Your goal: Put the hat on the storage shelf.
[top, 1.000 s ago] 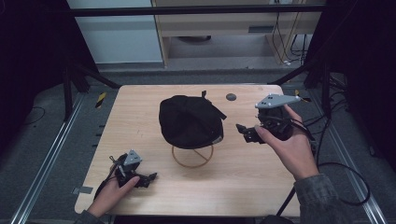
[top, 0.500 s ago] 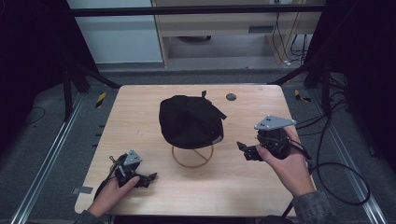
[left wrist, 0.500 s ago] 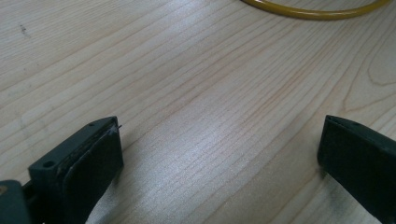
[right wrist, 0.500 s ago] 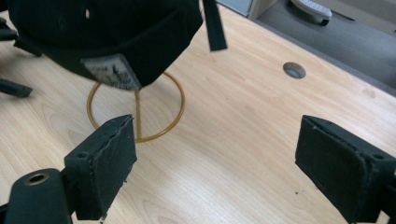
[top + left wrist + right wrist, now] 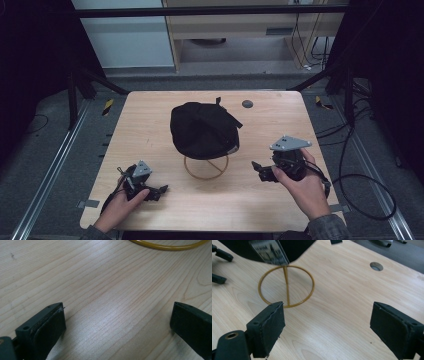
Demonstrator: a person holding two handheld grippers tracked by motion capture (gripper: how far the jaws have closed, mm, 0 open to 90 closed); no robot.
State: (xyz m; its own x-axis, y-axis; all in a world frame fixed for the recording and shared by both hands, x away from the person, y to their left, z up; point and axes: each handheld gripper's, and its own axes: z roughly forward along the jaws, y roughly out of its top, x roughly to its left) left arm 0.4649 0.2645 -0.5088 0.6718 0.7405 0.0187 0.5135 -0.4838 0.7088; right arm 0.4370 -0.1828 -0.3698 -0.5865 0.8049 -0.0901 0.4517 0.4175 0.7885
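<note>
The black cap [image 5: 204,129] is sitting on a yellow wire stand [image 5: 206,167] at the middle of the table [image 5: 150,125], its strap end trailing toward the far side. The right gripper [image 5: 257,170] is hovering to the right of the stand, jaws spread wide and holding nothing, pointing leftward at the stand's ring base [image 5: 286,286]. The left gripper [image 5: 161,190] is resting low on the near-left of the stand, jaws likewise wide apart and empty, with the ring's edge [image 5: 167,245] lying ahead of it. Judging from this, the right gripper is sitting slightly nearer the cap, which is lying up and to its left.
</note>
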